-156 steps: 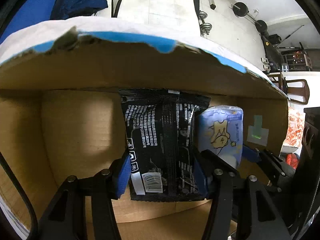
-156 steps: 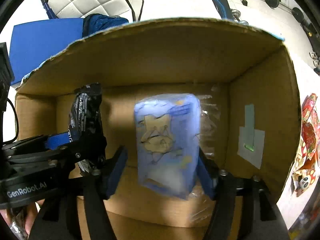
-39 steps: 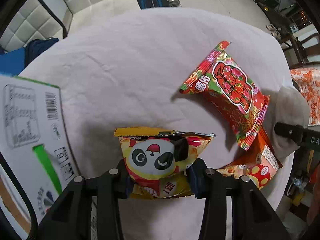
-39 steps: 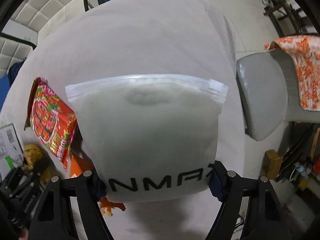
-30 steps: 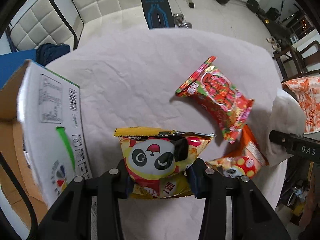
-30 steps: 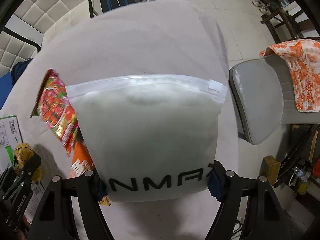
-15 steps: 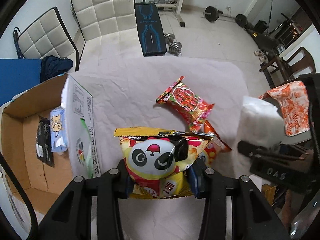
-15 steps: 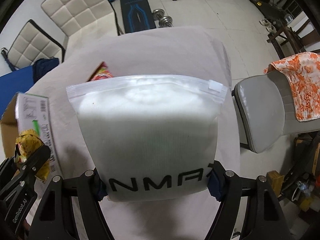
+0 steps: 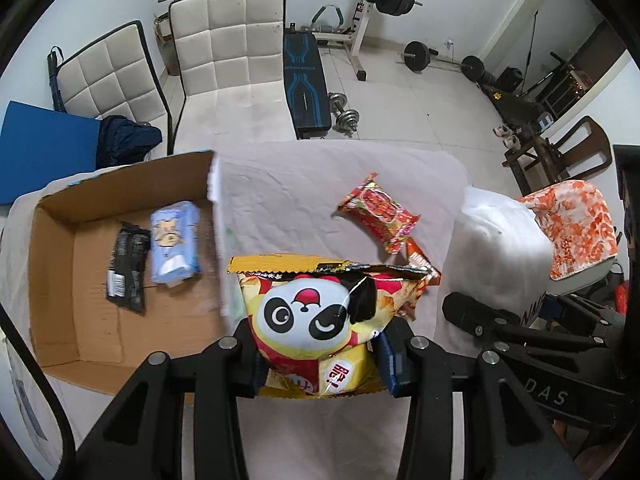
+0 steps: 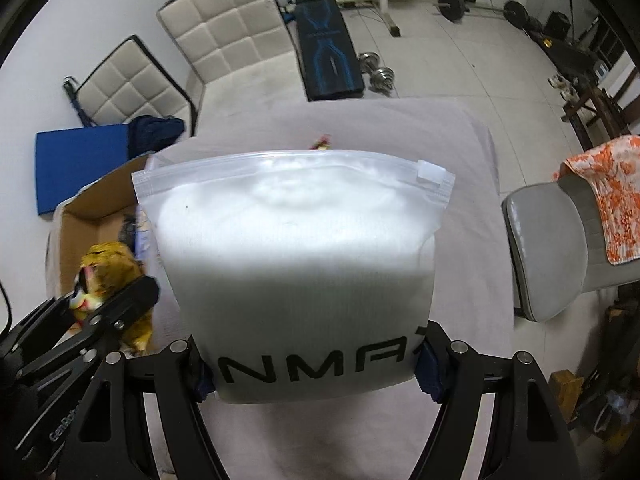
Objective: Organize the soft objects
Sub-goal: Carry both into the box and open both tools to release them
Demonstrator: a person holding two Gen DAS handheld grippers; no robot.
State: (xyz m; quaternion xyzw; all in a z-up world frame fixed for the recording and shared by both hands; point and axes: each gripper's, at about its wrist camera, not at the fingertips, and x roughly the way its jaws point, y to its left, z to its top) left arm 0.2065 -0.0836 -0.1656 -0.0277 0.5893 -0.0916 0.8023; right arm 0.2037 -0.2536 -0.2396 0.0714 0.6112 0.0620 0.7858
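My left gripper [image 9: 320, 364] is shut on a yellow panda snack bag [image 9: 320, 312] and holds it high above the table, right of an open cardboard box [image 9: 56, 280]. In the box lie a black packet [image 9: 126, 266] and a light blue tissue pack [image 9: 174, 242]. My right gripper [image 10: 314, 364] is shut on a white frosted zip bag [image 10: 296, 264] and holds it up over the table; this bag also shows in the left wrist view [image 9: 500, 240]. A red snack bag [image 9: 378, 212] and an orange packet [image 9: 420, 262] lie on the white tablecloth [image 9: 288, 200].
Two white padded chairs [image 9: 228, 64] stand behind the table. A grey chair [image 10: 548, 252] with an orange cloth [image 10: 612, 196] stands at the right. A weight bench [image 9: 306, 84] and dumbbells are on the floor beyond. A blue mat [image 9: 44, 148] lies far left.
Both grippers have risen well above the table with their bags still held. The box has come into fuller view at the left.
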